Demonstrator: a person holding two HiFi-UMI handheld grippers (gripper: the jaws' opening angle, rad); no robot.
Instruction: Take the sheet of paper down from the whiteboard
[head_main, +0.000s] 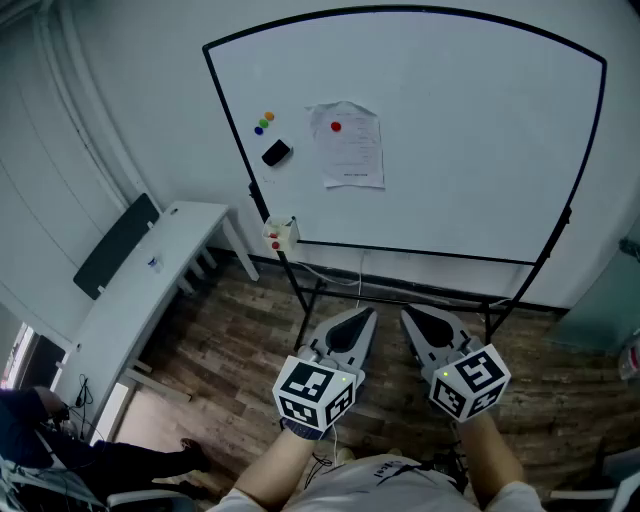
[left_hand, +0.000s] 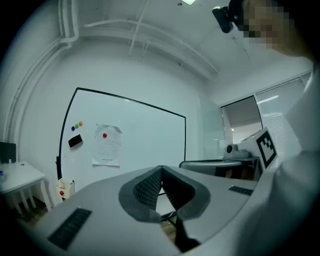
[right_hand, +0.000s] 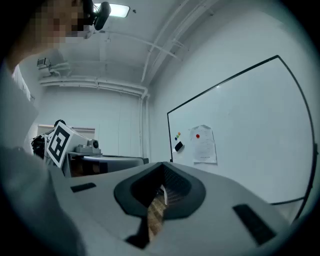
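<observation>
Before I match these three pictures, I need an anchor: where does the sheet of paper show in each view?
Head view: sheet of paper, upper centre of the picture.
Left gripper view: sheet of paper, left of centre, mid-height.
Right gripper view: sheet of paper, right of centre, mid-height.
Shared landmark: the black eraser just left of it.

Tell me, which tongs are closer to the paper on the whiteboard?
Left. The left tongs point almost straight at the paper; the right tongs sit off to its right.
</observation>
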